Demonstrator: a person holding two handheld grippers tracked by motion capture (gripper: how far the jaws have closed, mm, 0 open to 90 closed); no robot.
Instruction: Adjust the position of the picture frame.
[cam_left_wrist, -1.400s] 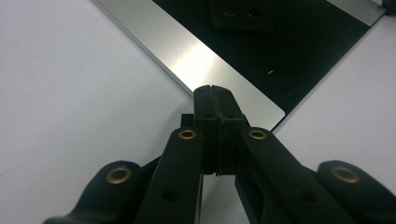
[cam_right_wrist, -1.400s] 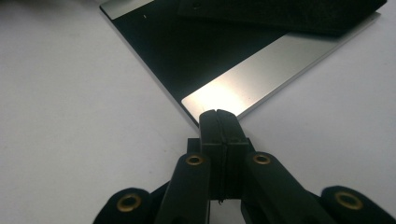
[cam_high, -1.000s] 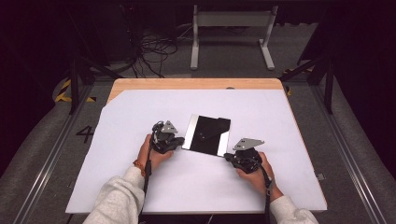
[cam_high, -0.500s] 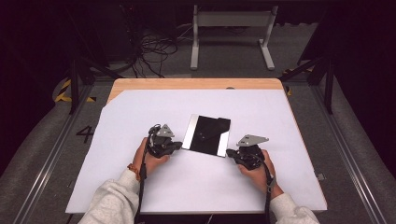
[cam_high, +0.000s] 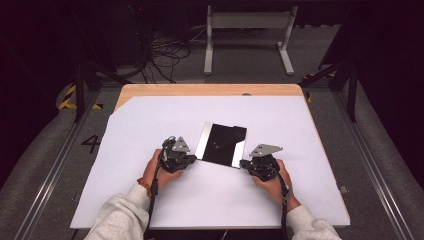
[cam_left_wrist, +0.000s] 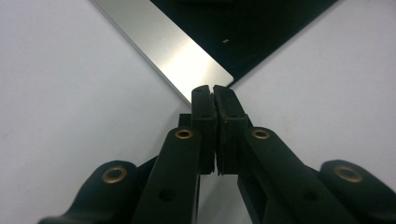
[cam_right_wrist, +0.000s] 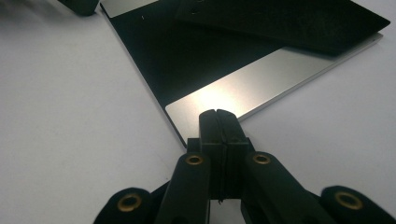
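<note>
A flat black plate (cam_high: 223, 144) with silver strips along two sides lies on the white sheet (cam_high: 150, 120) at mid-table. My left gripper (cam_high: 193, 159) rests at the plate's near left corner. Its tips (cam_left_wrist: 214, 89) touch the end of the silver strip (cam_left_wrist: 173, 51). Its jaws have just eased apart by a hair; only a thin slit shows and nothing lies between them, so it counts as shut. My right gripper (cam_high: 244, 164) sits at the near right corner, shut and empty, with its tips (cam_right_wrist: 217, 113) over the other silver strip (cam_right_wrist: 271, 86).
The white sheet covers most of a wooden table (cam_high: 210, 90). Floor rails (cam_high: 372, 165) run along both sides. A white stand (cam_high: 247, 30) and loose cables (cam_high: 165, 50) are on the floor beyond the far edge.
The left hand has shifted slightly toward the near edge. The right hand and the plate have kept still.
</note>
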